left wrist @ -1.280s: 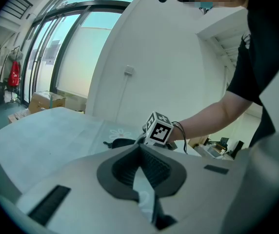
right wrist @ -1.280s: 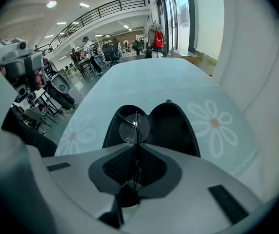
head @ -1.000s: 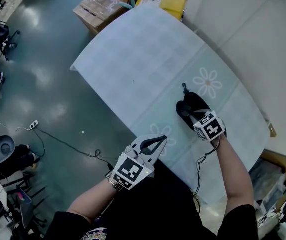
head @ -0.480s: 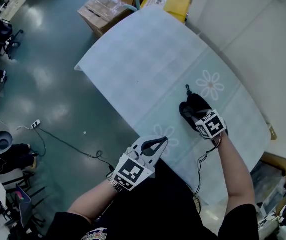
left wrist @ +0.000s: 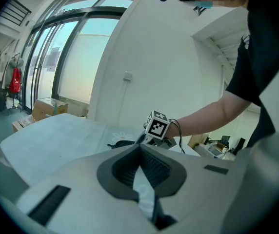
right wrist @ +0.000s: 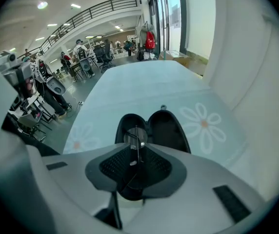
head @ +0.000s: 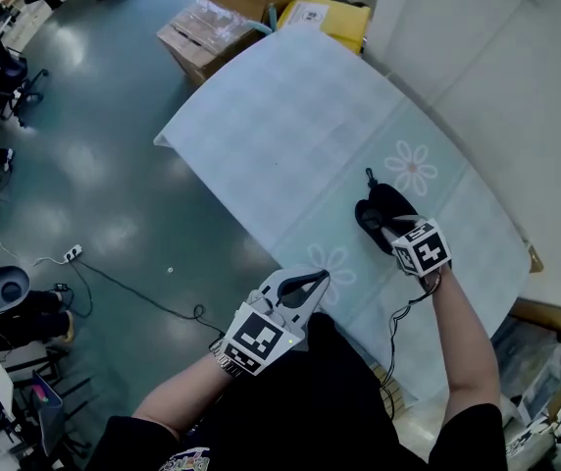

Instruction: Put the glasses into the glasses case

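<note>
Barely shifted from a second ago, the glasses (right wrist: 132, 136) stay pinched in the right claw (right wrist: 136, 150), just over one half of the open glasses case (right wrist: 168, 130) on the desk (head: 290, 116). At the desk's near edge, the left claw (left wrist: 140, 149) hovers with its tips together, holding nothing.

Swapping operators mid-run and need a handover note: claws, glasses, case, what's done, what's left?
Left claw: shut, empty, held at the near edge of the table.
Right claw: shut on the glasses, right at the open glasses case; I can't tell whether they touch it.
Case: lies open on the table, both halves facing up.
Done: case open, glasses gripped and brought to it.
Left: lower the glasses in, release, probably close the case.
</note>
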